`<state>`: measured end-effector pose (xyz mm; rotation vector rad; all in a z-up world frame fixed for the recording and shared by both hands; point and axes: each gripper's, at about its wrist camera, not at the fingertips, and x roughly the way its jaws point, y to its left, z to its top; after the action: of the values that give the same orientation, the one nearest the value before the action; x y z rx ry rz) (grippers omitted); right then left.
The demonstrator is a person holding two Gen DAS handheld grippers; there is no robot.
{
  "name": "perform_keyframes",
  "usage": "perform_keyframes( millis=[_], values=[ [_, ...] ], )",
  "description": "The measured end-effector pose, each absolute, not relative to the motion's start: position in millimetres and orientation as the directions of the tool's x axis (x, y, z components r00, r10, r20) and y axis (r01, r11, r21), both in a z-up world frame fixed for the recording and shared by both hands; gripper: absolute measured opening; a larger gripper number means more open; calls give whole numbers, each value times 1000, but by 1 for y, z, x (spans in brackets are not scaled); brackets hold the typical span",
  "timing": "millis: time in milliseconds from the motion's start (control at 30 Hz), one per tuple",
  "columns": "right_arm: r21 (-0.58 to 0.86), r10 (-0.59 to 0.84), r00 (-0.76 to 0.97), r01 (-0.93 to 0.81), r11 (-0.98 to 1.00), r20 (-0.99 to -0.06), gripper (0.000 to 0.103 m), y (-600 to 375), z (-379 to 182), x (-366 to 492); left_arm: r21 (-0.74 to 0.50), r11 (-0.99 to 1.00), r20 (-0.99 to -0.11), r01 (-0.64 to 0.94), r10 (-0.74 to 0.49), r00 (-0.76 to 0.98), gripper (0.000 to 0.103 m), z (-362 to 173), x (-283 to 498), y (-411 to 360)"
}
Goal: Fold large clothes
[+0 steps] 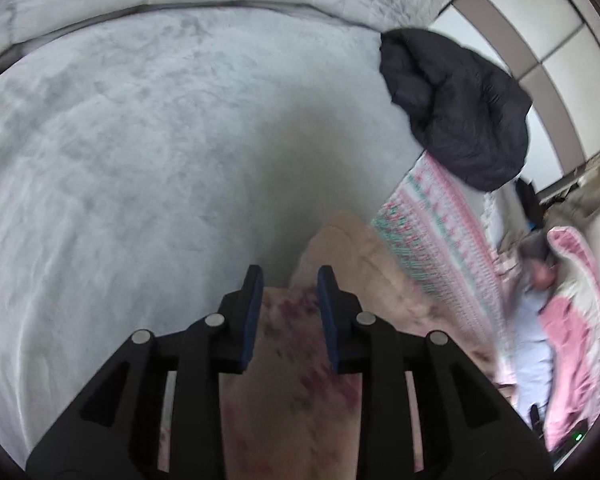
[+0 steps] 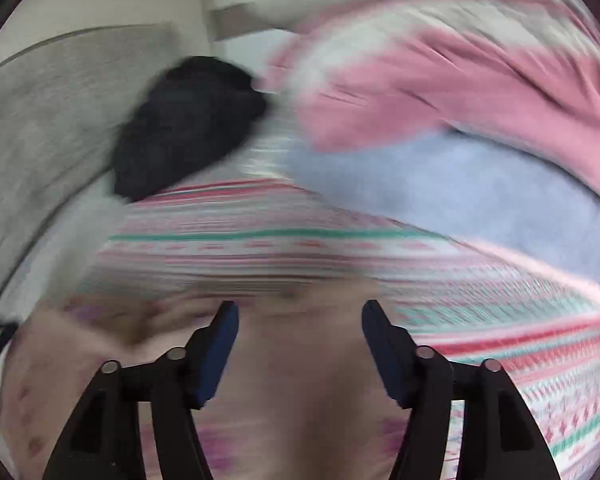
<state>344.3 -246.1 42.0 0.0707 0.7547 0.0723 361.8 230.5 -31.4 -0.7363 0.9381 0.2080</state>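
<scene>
Grey plush bed cover (image 1: 148, 152) fills the background. Left tongs (image 1: 290, 280) slightly parted, beige purple-blotched garment (image 1: 300, 380) lying between the pads; whether they pinch it, cannot tell. Right tongs (image 2: 300, 312) spread wide above the same garment. Black jacket (image 1: 456, 108) rests on a striped pink-green blanket (image 2: 500, 320). Right view blurred.

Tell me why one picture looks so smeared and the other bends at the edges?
Right wrist view: heavy motion blur streaks the striped blanket and black garment, while the right gripper stays sharp since the camera rides on it. Left wrist view: mostly crisp; the fisheye lens bows the grey bedspread, a soft shadow lies ahead of the left gripper, and the right edge blurs.
</scene>
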Motion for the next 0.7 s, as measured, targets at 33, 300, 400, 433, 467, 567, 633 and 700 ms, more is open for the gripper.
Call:
perform_keyframes(
  millis=[33,300,400,433,467,567,633,700],
  values=[
    [97,148,717,-112,989,-682,73,-230,46,339,-495,739,-784,-457,-153,602,35,-26,358,229],
    [263,339,361,-244,934,-869,75,-145,-29,365,-369,883,-820,-290,-163,549,53,-11,355,157],
    [263,324,365,-209,942,-872,63,-144,-48,383,-262,941,-856,-214,-125,501,53,-19,358,131],
    [250,321,373,-227,941,-870,45,-137,-48,382,-247,948,-859,-202,-118,499,53,-19,358,129],
    [217,299,399,-239,947,-867,29,-132,-42,379,-246,948,-859,-200,-118,499,53,-19,358,130],
    [111,220,454,-256,960,-864,9,-115,-30,373,-304,926,-851,-224,-159,500,53,-20,359,140],
    [51,174,512,-246,968,-841,6,-107,-16,374,-326,915,-850,-237,-175,496,53,-22,358,145],
    [-4,147,599,-244,970,-787,5,-96,4,369,-317,917,-855,-242,-166,491,53,-24,357,145]
  ],
)
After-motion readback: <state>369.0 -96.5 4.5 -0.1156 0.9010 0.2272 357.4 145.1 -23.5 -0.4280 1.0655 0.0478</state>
